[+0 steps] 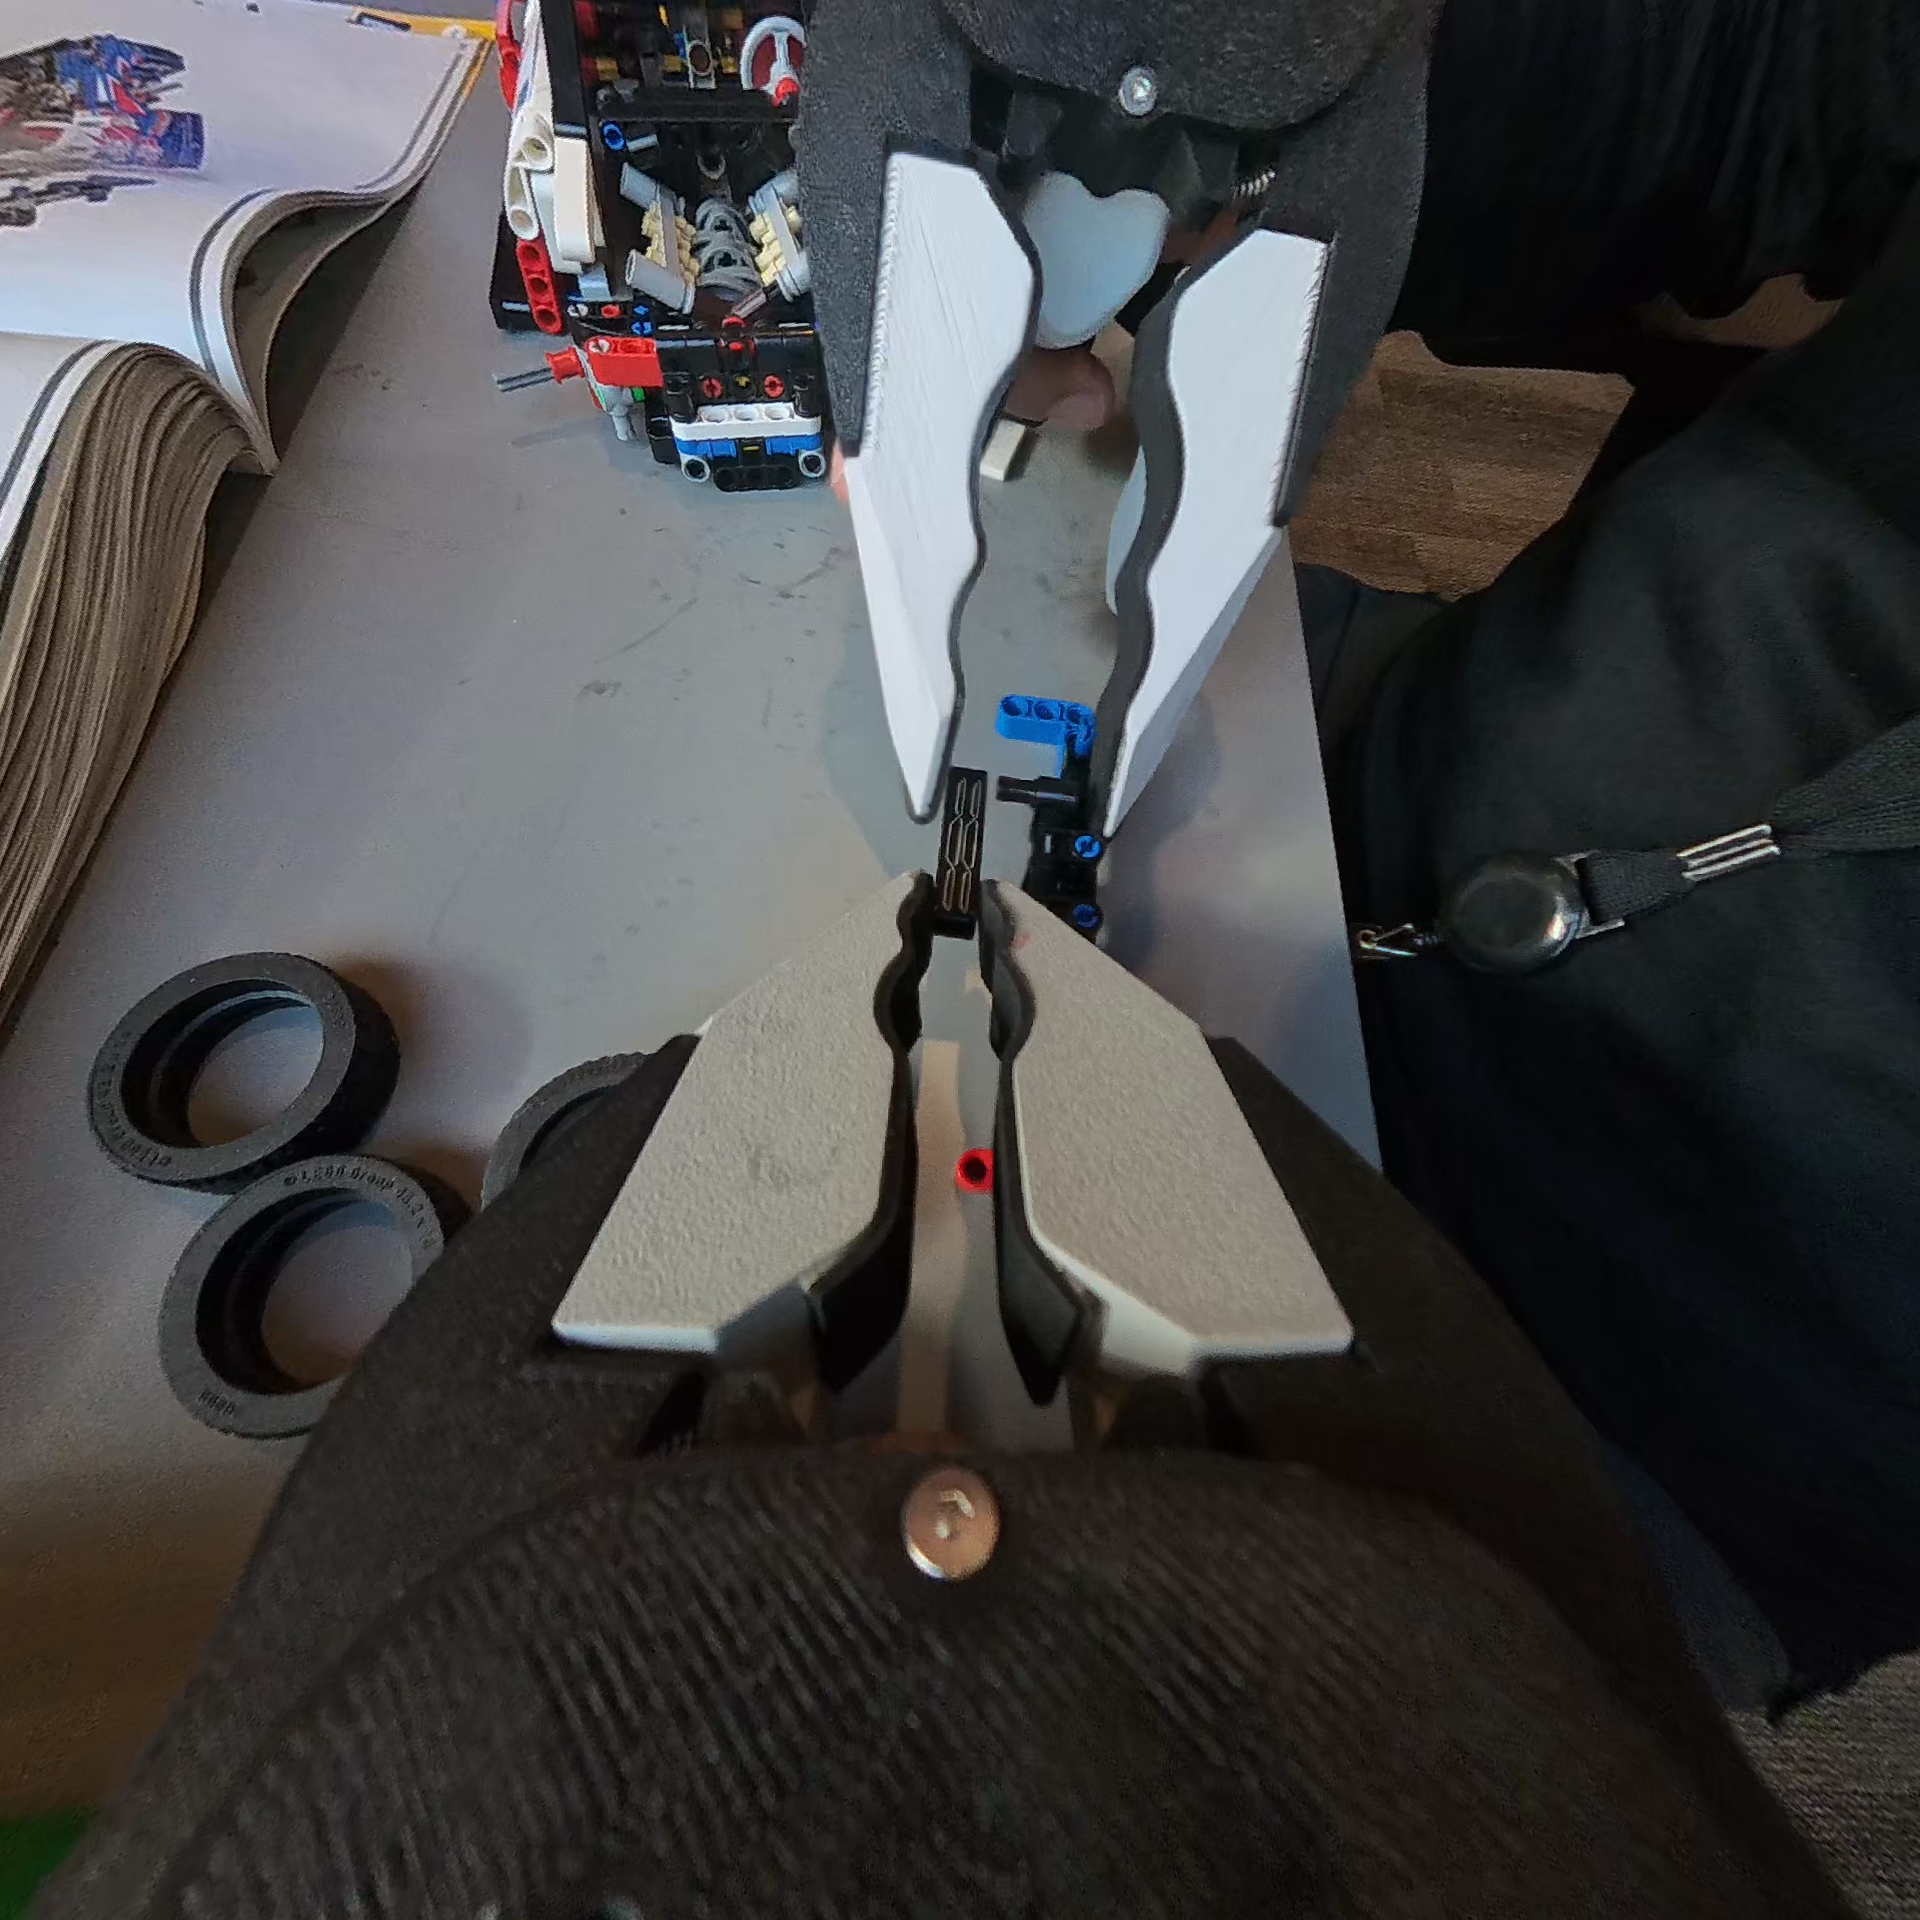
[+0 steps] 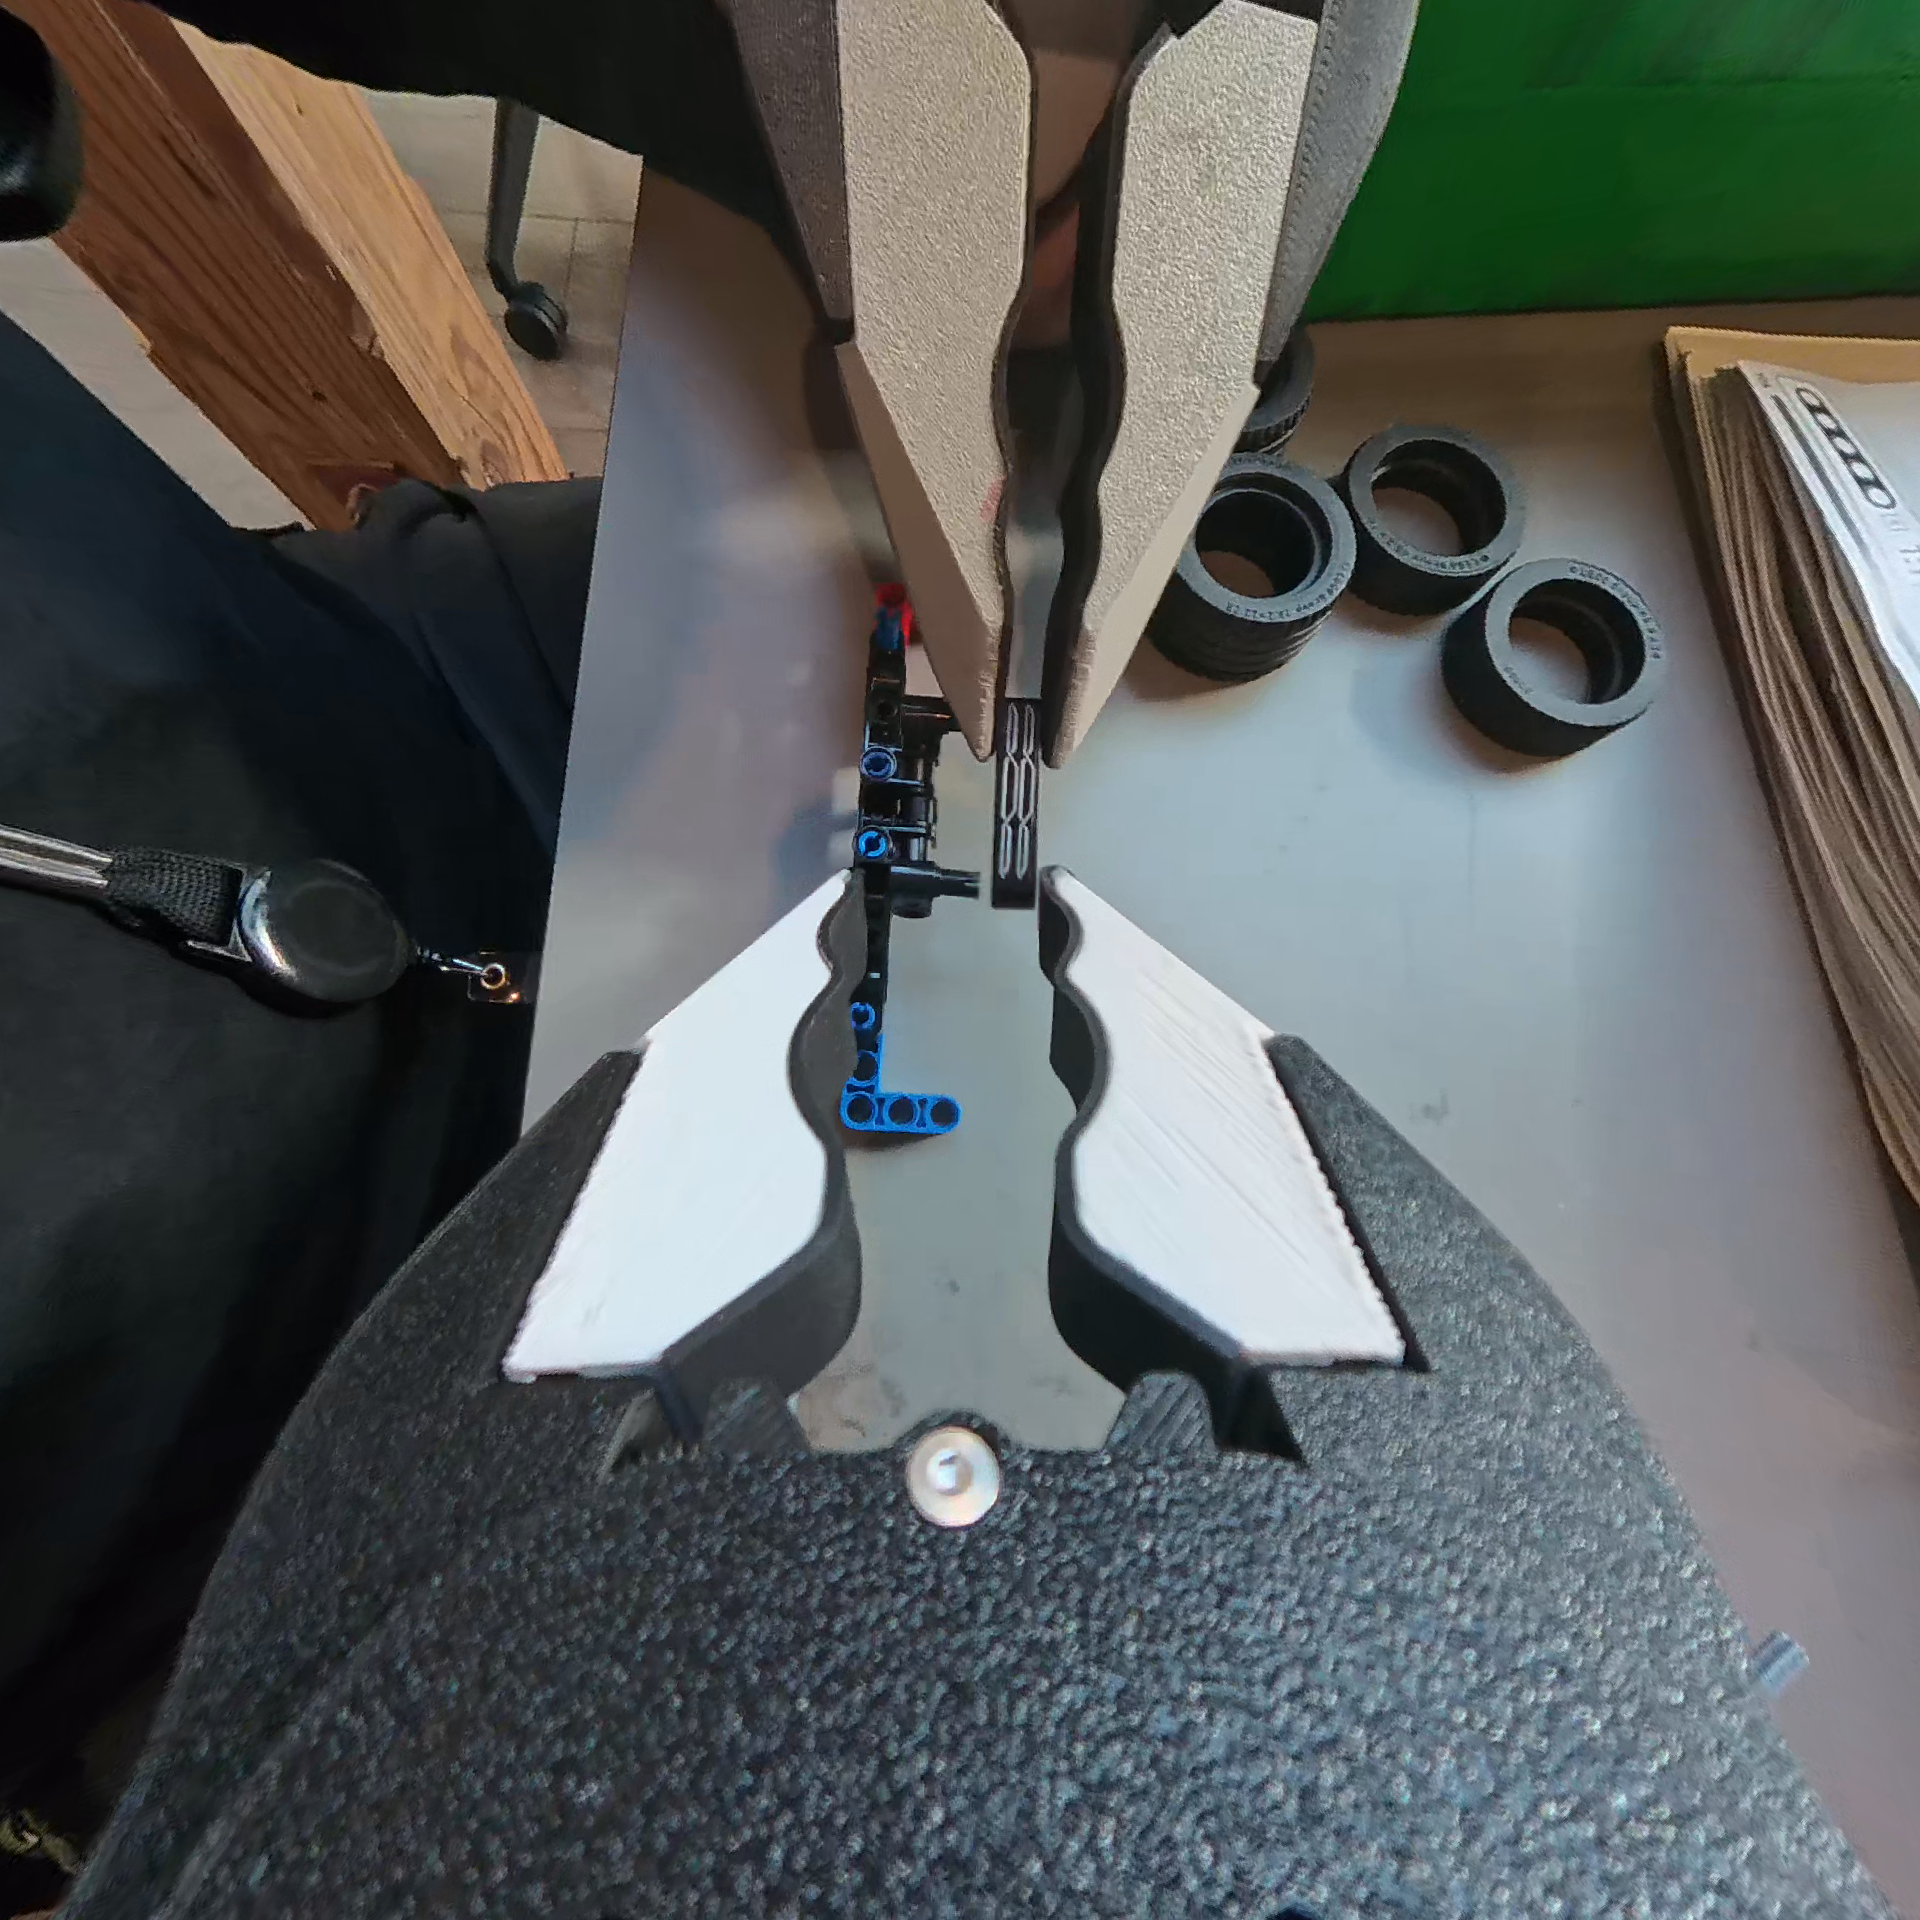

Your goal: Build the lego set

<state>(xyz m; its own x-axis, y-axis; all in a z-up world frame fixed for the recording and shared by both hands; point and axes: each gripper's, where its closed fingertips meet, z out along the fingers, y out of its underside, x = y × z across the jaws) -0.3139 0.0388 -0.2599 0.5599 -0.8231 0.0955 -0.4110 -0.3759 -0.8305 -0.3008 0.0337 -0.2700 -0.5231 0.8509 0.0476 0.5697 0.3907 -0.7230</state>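
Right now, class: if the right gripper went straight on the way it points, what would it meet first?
Probably the black tile held by the left gripper, though the right gripper's fingers could straddle it.

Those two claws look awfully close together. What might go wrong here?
The left gripper pinches only the end of a thin black tile, so a nudge could twist it loose. The small black-and-blue assembly lies close to the table edge and might get knocked off by the open right gripper.
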